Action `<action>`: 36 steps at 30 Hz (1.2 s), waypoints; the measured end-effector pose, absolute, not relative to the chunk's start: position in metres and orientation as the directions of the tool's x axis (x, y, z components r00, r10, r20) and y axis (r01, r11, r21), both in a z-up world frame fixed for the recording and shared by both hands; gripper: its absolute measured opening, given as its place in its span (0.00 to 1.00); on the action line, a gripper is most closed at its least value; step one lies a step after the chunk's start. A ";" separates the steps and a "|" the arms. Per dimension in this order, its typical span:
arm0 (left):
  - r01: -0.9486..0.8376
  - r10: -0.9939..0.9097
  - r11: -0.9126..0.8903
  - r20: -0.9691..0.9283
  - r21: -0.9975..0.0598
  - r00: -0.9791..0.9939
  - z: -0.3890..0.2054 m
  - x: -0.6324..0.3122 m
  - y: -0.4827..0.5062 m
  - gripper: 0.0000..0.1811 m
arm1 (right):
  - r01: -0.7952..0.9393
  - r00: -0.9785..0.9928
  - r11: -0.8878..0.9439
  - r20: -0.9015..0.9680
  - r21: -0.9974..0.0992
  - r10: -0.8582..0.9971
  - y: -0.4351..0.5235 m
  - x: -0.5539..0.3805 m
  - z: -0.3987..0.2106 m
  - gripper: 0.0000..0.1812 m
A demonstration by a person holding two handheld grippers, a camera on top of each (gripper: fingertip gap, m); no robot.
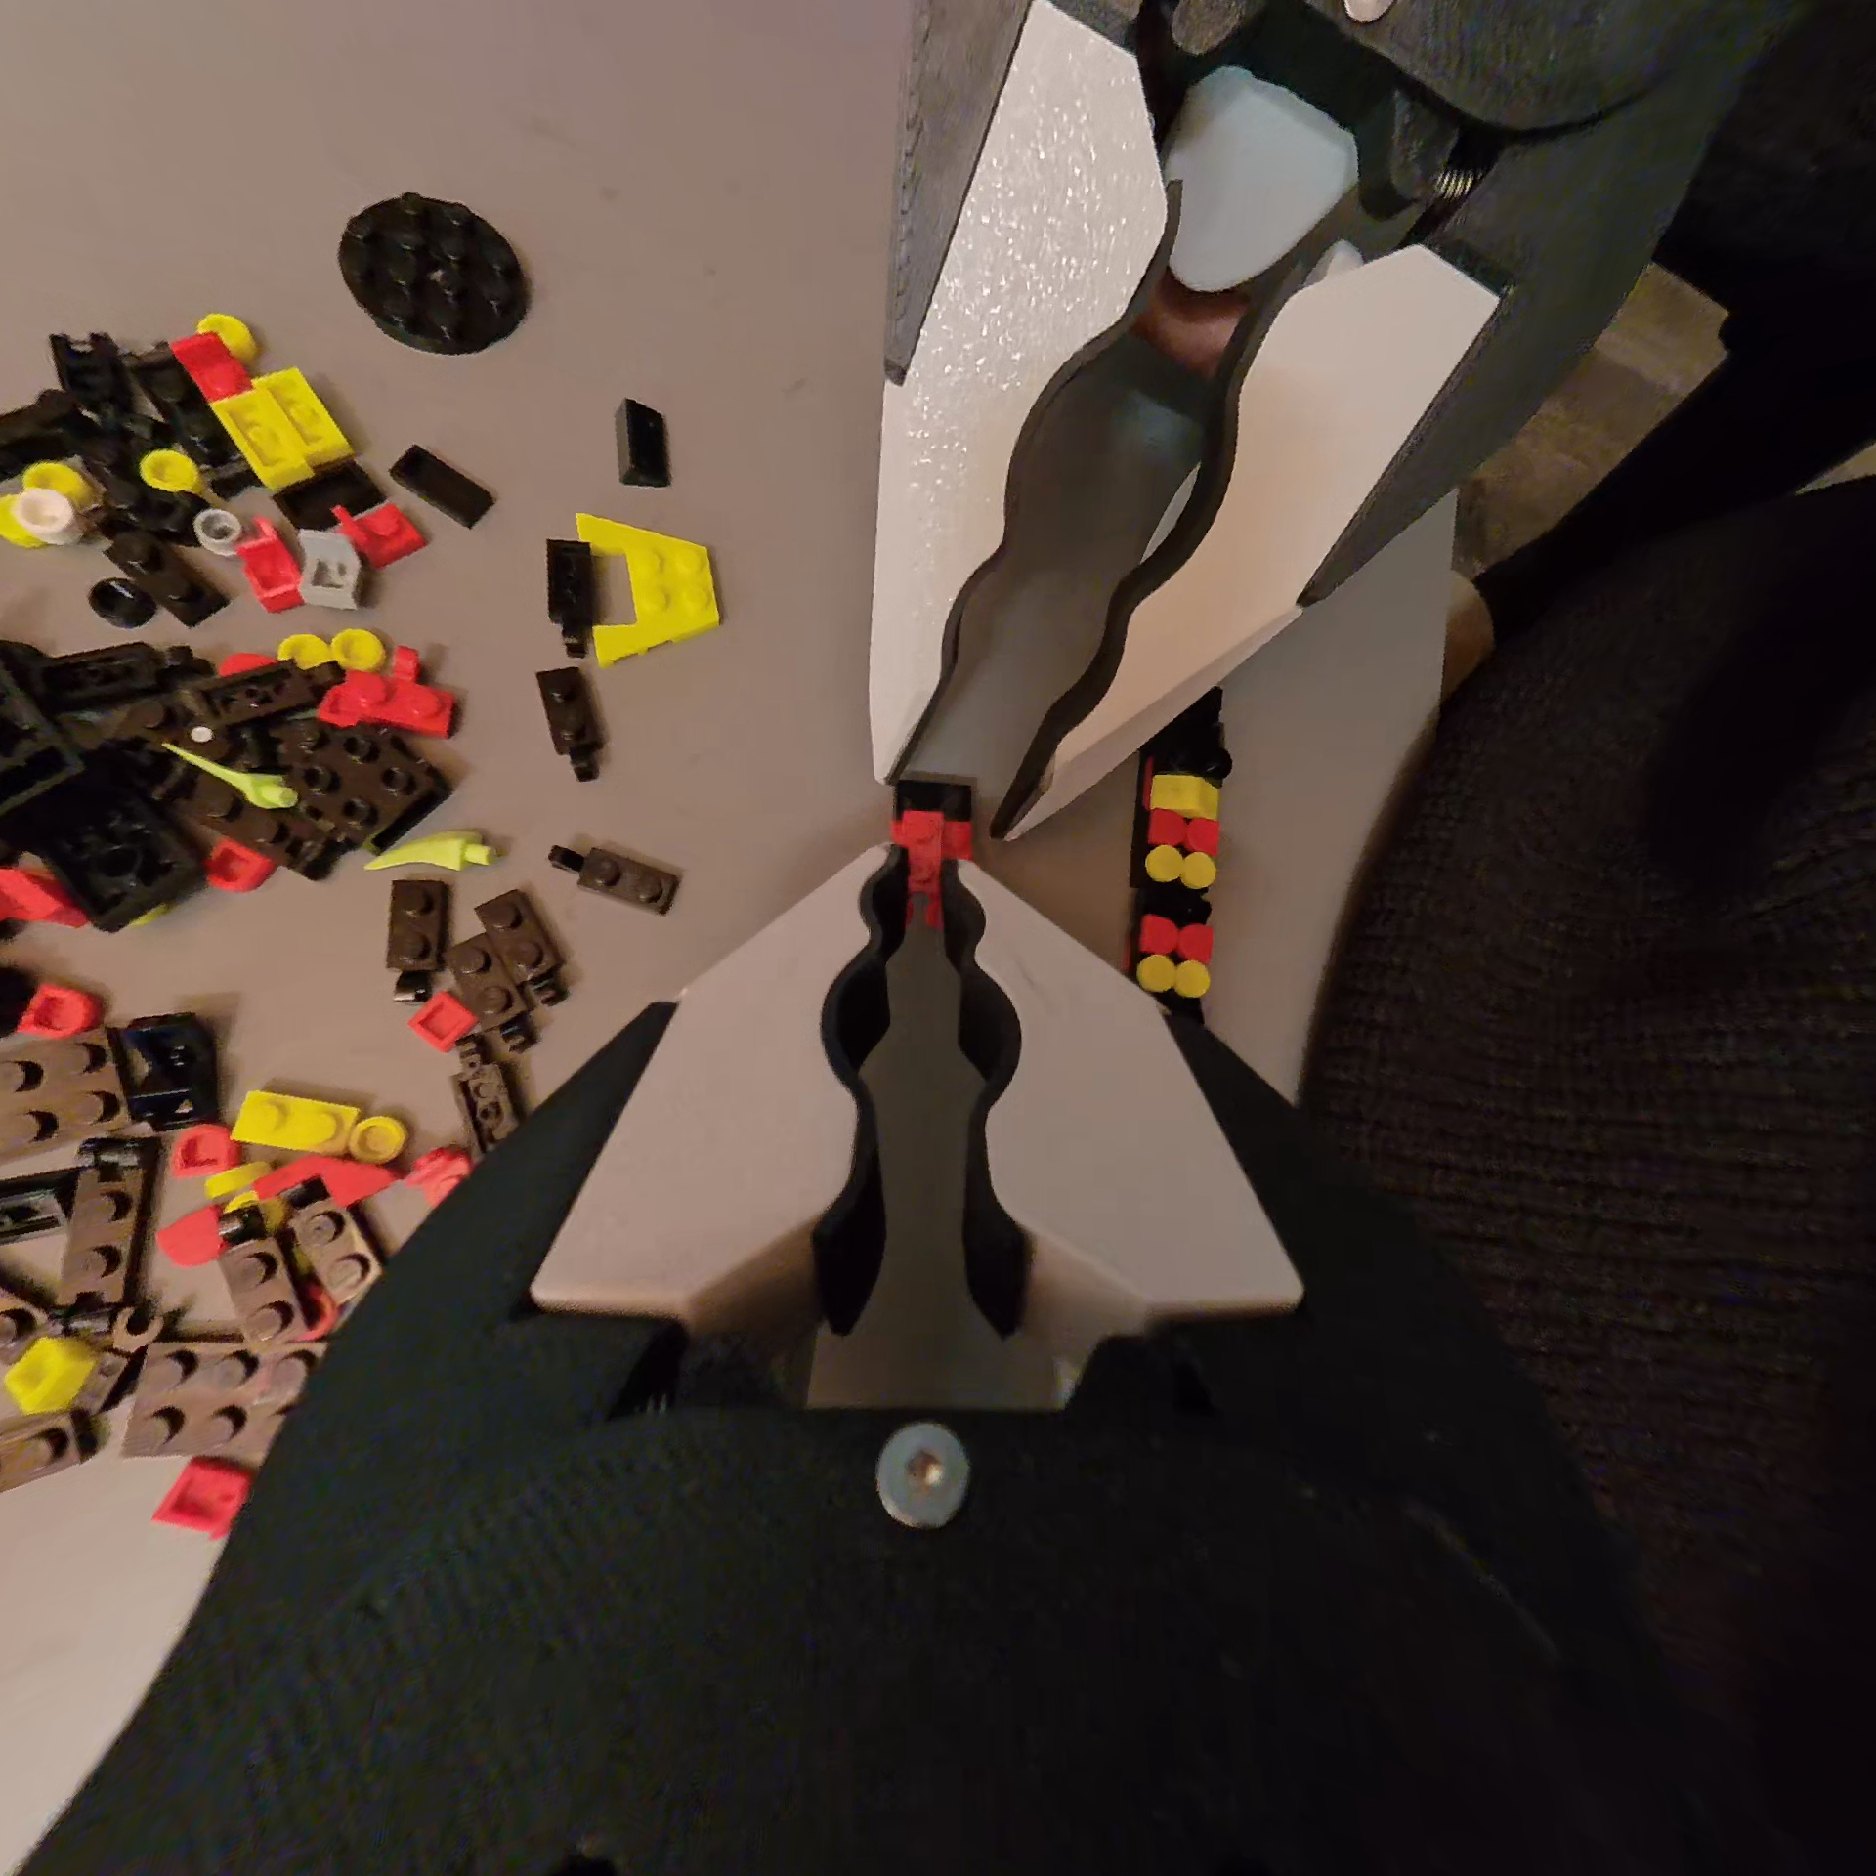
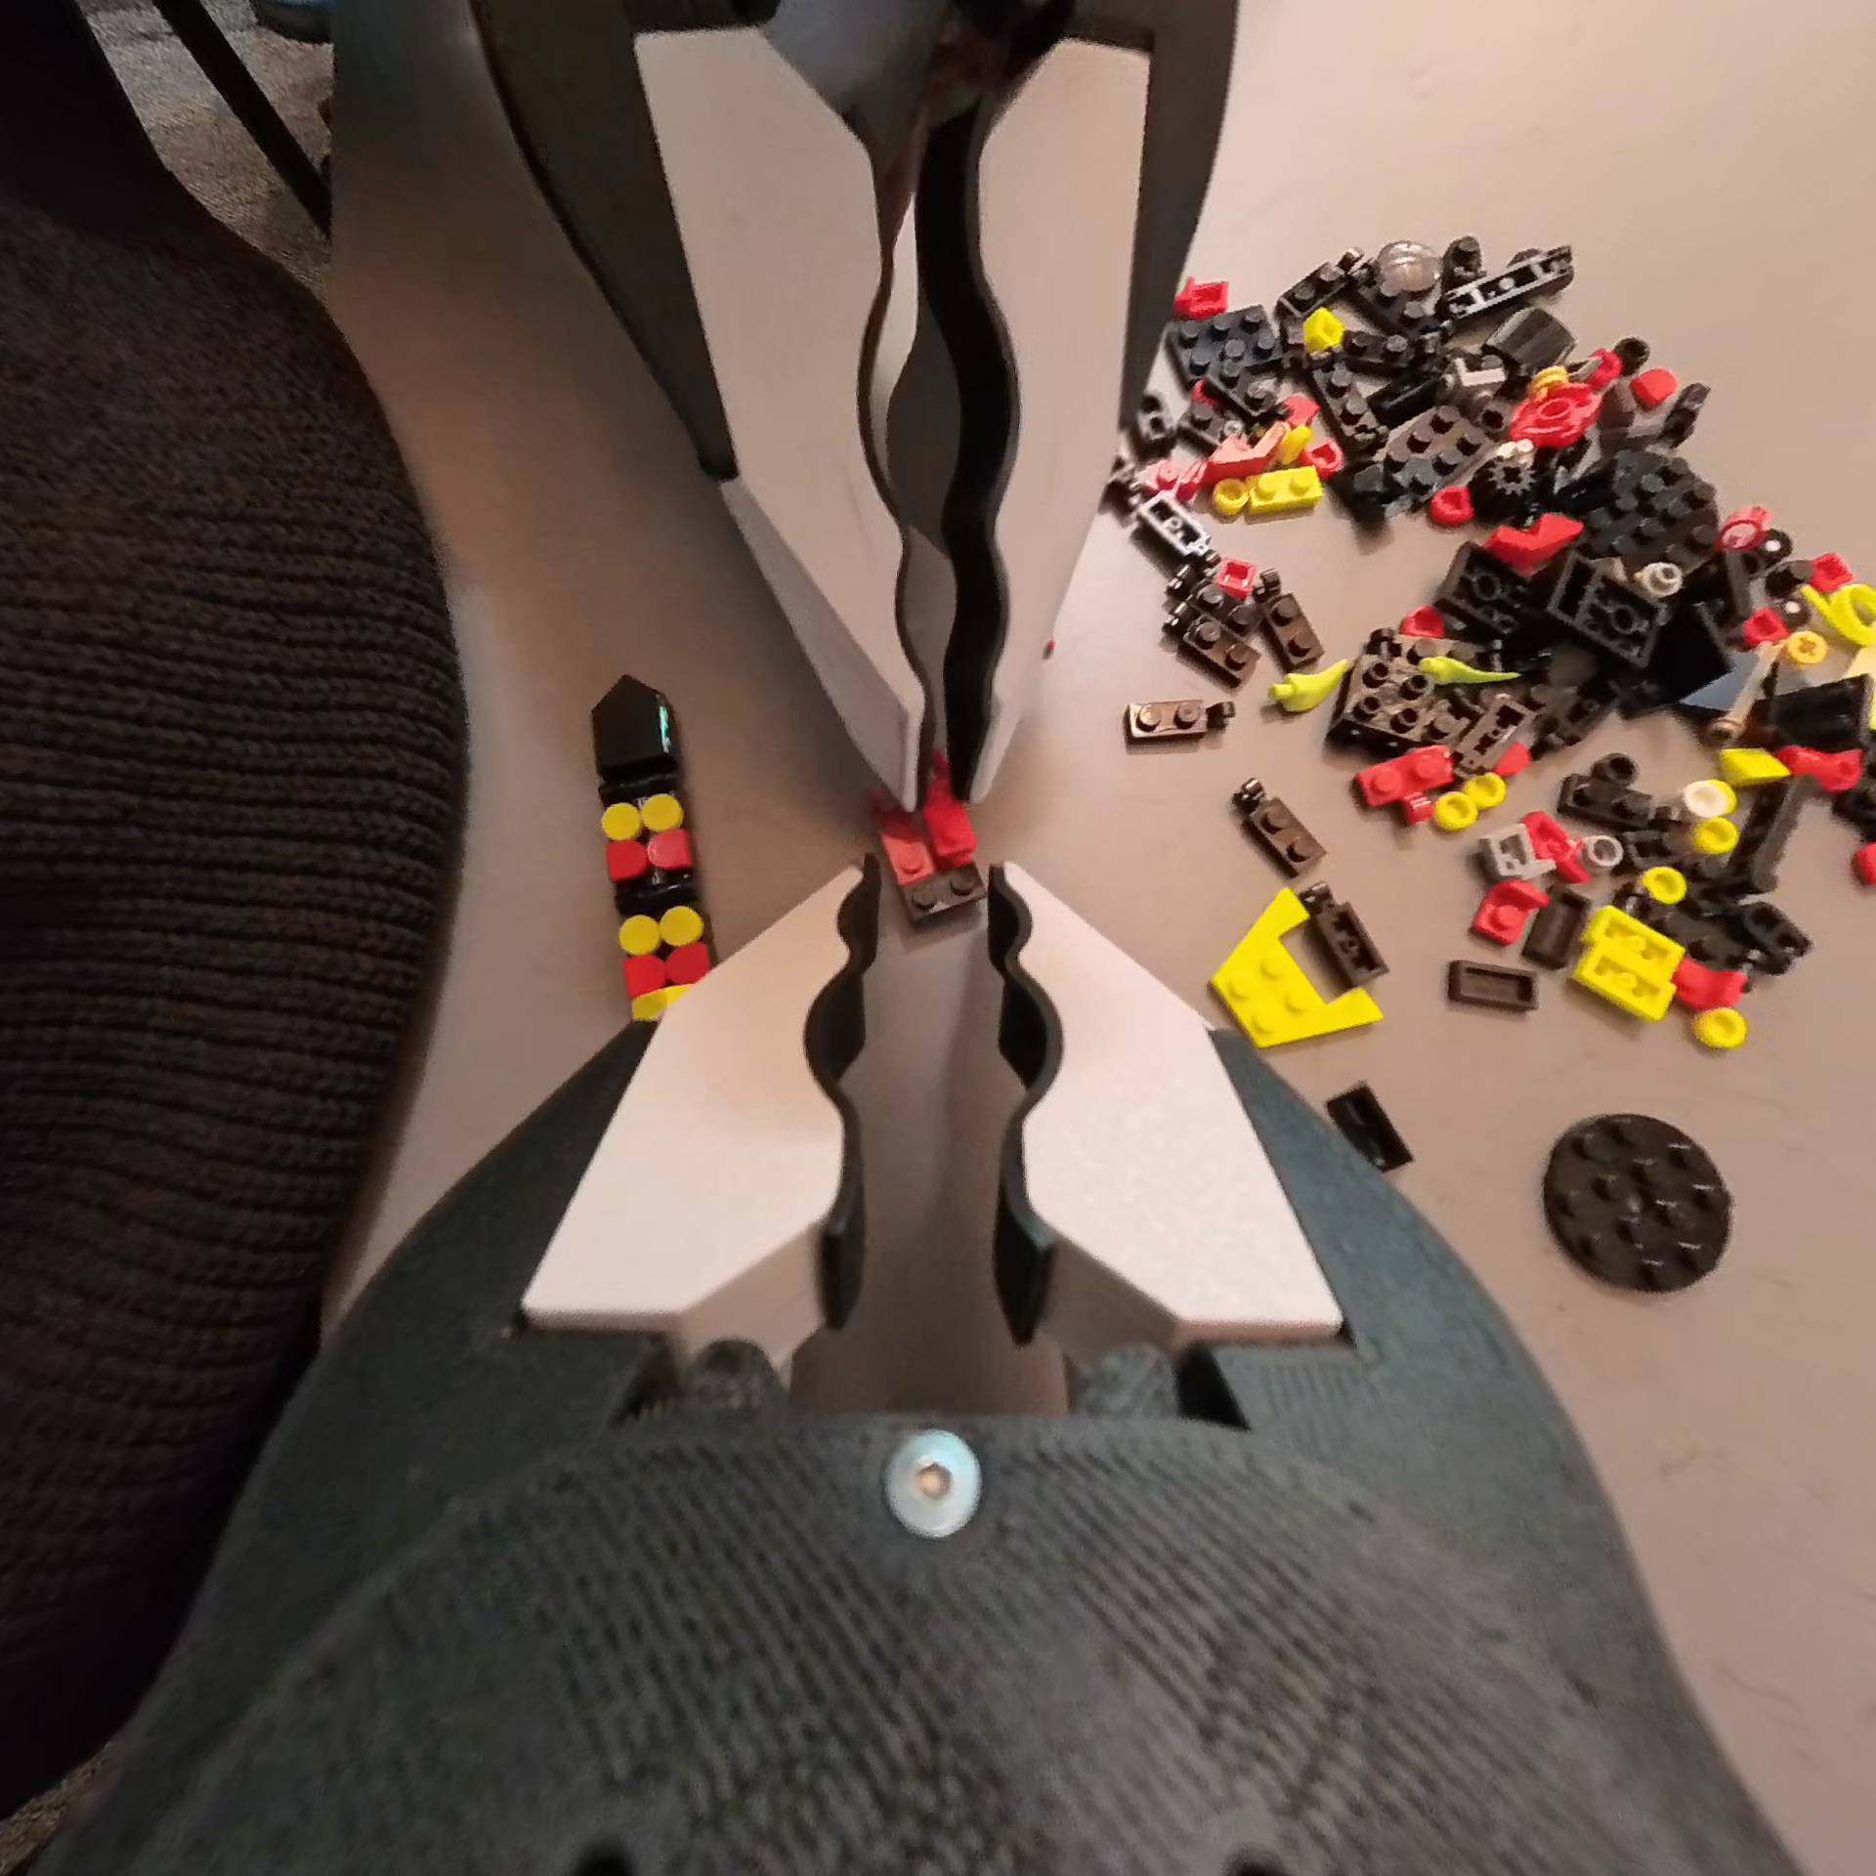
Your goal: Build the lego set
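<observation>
Item: small red-and-black assembly [image 2: 932, 851], held above the table [image 1: 711, 254] between my two claws. Left gripper [image 1: 926, 883]: pinching its red end, to brace it. Right gripper [image 2: 932, 883]: spread, black end between the tips, likely just seated. Finished striped strip [image 2: 650, 863] parked beside; loose pile [image 2: 1523, 629] within reach

We see a small red-and-black brick assembly [image 1: 928, 851] pinched at the left fingertips [image 1: 962, 883] | its black plate end [image 2: 946, 893] sits between the right fingertips [image 2: 1005, 893], untouched | a finished black strip with red and yellow studs [image 2: 650, 863] lies flat beside both | loose pieces [image 2: 1523, 629] scattered opposite.
</observation>
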State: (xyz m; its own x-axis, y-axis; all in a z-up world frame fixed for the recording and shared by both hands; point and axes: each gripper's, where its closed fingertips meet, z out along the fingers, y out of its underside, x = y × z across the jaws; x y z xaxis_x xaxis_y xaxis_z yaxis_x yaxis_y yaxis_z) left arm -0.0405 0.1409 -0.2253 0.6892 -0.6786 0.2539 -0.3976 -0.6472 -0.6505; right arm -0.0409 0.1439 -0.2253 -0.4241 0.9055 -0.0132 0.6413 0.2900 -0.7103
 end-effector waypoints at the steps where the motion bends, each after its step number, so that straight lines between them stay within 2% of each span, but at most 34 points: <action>1: -0.404 -0.678 -0.649 0.250 -0.644 0.691 -0.227 -0.040 0.140 0.02 | 0.640 -0.424 0.289 -0.014 -0.712 0.906 0.144 -0.041 -0.225 0.11; 16: -0.400 -0.653 -0.674 0.247 -0.621 0.716 -0.229 -0.041 0.142 0.02 | 0.646 -0.422 0.293 -0.011 -0.705 0.906 0.145 -0.040 -0.226 0.11; 24: -0.294 -0.554 -0.765 0.353 -0.572 0.754 -0.224 -0.042 0.142 0.02 | 0.670 -0.406 0.255 -0.058 -0.697 0.912 0.154 -0.031 -0.227 0.10; 36: -0.280 -0.496 -0.807 0.339 -0.520 0.799 -0.229 -0.041 0.141 0.02 | 0.675 -0.432 0.257 -0.087 -0.692 0.898 0.142 -0.030 -0.229 0.11</action>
State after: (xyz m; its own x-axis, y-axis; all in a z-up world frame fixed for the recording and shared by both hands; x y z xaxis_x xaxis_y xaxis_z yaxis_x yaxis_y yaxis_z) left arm -0.0410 0.1411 -0.2289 0.7993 -0.4959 0.3394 -0.2802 -0.8072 -0.5195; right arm -0.0303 0.1416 -0.2295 -0.4318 0.8978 -0.0872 0.6745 0.2572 -0.6920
